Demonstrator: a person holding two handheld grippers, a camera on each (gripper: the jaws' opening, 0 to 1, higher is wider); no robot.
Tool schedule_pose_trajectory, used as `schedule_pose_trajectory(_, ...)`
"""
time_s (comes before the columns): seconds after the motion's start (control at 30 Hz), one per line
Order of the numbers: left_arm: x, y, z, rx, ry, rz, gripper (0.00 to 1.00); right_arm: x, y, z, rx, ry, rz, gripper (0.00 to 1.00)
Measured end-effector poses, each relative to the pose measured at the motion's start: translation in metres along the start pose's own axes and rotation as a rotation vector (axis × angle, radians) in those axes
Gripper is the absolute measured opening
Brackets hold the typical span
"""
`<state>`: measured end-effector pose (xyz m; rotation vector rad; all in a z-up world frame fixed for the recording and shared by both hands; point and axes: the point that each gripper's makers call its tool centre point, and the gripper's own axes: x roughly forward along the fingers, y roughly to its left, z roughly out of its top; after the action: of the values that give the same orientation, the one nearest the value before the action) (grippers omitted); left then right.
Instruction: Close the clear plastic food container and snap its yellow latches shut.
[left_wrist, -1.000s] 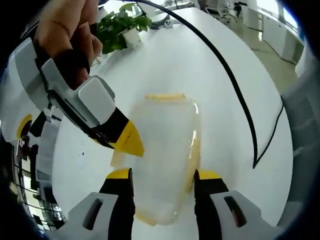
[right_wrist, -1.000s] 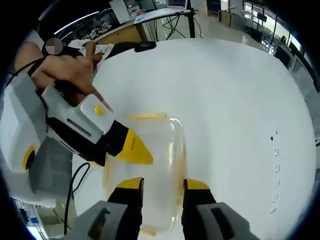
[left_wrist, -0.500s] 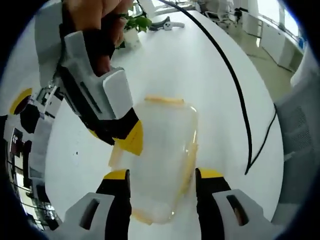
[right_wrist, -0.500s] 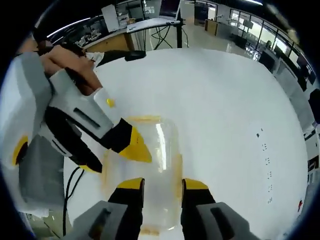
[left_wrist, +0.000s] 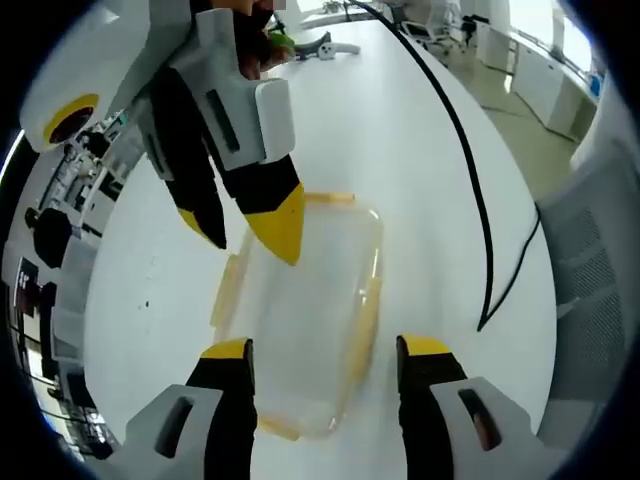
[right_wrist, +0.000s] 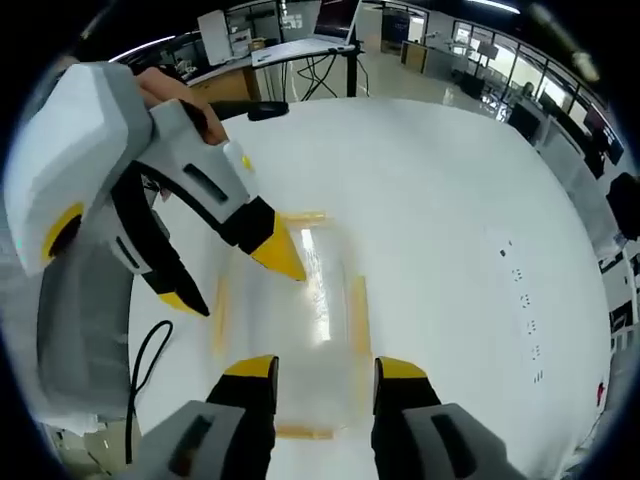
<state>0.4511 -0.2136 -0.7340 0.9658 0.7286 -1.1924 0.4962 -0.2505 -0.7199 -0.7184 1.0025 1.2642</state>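
Over the container (left_wrist: 305, 300), both tools (left_wrist: 325, 365) (right_wrist: 315, 375) open, empty

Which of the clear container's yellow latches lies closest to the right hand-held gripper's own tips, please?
The yellow latch on the clear plastic food container's near short edge, lying between the right hand-held gripper's tips; the others run along the sides and far end.

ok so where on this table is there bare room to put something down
In the right gripper view, the white table lies bare right of the clear container. Crowded spots: over the container, where the left gripper and right gripper meet, and by the black cable.
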Motion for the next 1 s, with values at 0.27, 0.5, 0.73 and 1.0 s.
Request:
schedule_pose_trajectory(0.27,-0.001,-0.003,-0.004,0.032,0.014,-0.036,0.58,-0.005,0.008,-0.008,-0.008,0.005,-0.010,0.42)
schedule_pose_trajectory(0.5,-0.004,0.002,-0.012,0.055,0.028,-0.053,0.61,-0.005,0.020,-0.014,-0.017,0.007,-0.004,0.45)
schedule_pose_trajectory(0.73,-0.005,0.010,-0.020,0.053,0.040,-0.053,0.63,-0.003,0.027,-0.022,-0.038,0.014,-0.016,0.52)
schedule_pose_trajectory(1.0,-0.005,0.018,-0.023,0.063,0.050,-0.057,0.65,-0.001,0.034,-0.025,-0.038,-0.001,-0.023,0.57)
